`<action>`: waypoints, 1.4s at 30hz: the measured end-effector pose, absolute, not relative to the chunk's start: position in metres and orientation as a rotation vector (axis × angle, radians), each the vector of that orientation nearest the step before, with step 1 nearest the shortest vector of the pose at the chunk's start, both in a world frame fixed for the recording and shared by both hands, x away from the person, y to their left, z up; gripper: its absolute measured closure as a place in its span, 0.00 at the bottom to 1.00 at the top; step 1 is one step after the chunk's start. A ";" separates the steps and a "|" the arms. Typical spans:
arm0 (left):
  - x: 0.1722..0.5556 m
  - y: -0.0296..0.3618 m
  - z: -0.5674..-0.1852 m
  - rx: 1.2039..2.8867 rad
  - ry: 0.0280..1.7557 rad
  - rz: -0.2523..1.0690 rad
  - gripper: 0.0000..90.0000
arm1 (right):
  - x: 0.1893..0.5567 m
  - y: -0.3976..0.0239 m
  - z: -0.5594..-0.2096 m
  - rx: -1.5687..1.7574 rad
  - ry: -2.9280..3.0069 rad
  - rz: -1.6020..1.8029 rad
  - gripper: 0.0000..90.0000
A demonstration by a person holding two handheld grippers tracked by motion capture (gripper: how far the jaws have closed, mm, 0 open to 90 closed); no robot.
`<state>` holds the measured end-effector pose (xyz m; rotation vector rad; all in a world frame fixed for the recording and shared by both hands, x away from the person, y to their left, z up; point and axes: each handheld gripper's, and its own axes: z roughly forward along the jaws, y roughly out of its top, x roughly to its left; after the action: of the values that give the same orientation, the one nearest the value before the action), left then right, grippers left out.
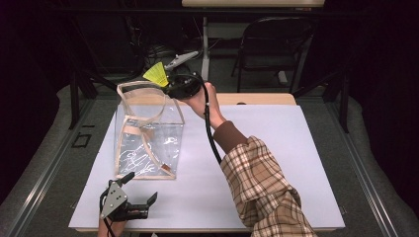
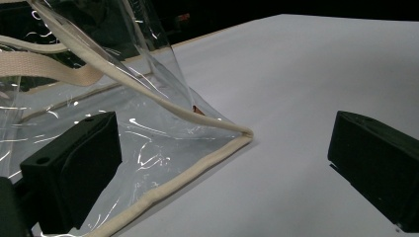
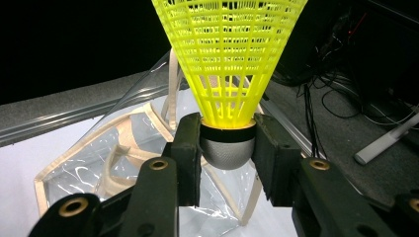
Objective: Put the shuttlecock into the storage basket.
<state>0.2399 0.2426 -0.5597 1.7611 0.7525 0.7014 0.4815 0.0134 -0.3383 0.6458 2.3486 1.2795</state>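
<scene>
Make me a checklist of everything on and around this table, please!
Surface: white table, bare apart from the bag.
Job's things: yellow shuttlecock, held by its grey cork; clear bag with cream trim and straps, standing upright with its top open.
Clutter: nothing seen.
Grippers: right gripper shut on the shuttlecock, raised above the bag's far top edge; left gripper open, low at the near table edge, just in front of the bag's near bottom corner, not touching it.
Cables: black cable trails from the right gripper along the sleeve.
Surroundings: dark room, folding chair behind the table, grey floor.
</scene>
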 end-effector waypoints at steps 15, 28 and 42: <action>0.240 0.243 -0.559 1.758 0.748 0.700 0.00 | 0.486 0.036 -0.341 0.631 2.399 1.236 0.72; 0.239 0.243 -0.559 1.757 0.748 0.700 0.00 | 0.492 0.049 -0.352 0.658 2.437 1.194 0.72; 0.240 0.243 -0.559 1.756 0.746 0.698 0.00 | 0.494 0.060 -0.358 0.658 2.460 1.134 0.72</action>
<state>0.2396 0.2432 -0.5591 1.7559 0.7461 0.6978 0.4943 0.0602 -0.3576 0.6579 2.4597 1.1342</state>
